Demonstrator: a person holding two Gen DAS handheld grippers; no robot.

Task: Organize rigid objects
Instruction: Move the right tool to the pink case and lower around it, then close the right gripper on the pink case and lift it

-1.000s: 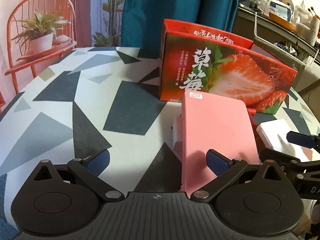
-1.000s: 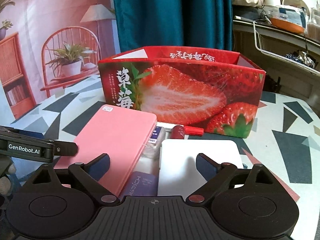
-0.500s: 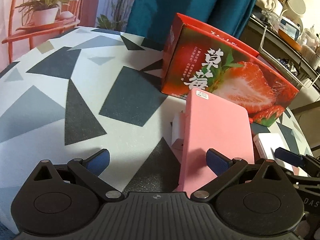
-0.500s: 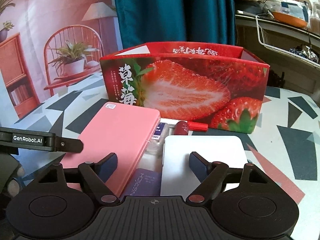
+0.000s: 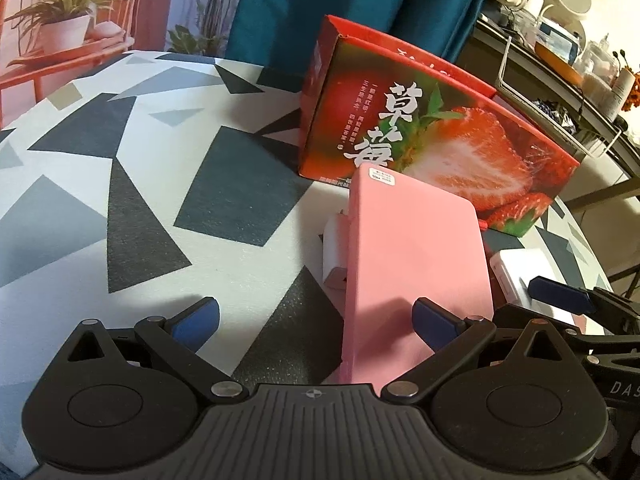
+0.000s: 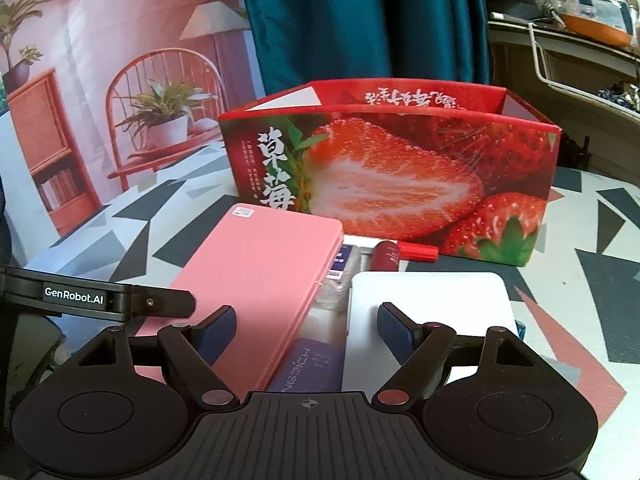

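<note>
The strawberry carton (image 6: 384,172) stands open-topped on the patterned table (image 5: 120,208). In front of it lie the pink case (image 6: 260,280), white box (image 6: 428,304) and red tube (image 6: 404,254). Left gripper (image 5: 316,320) and right gripper (image 6: 306,326) are spread wide, empty.

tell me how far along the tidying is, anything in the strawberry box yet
Nothing visibly packed: what shows of the strawberry box interior looks empty. Both grippers, left and right, are open, holding nothing. The pink case, white case and red tube remain outside.
</note>
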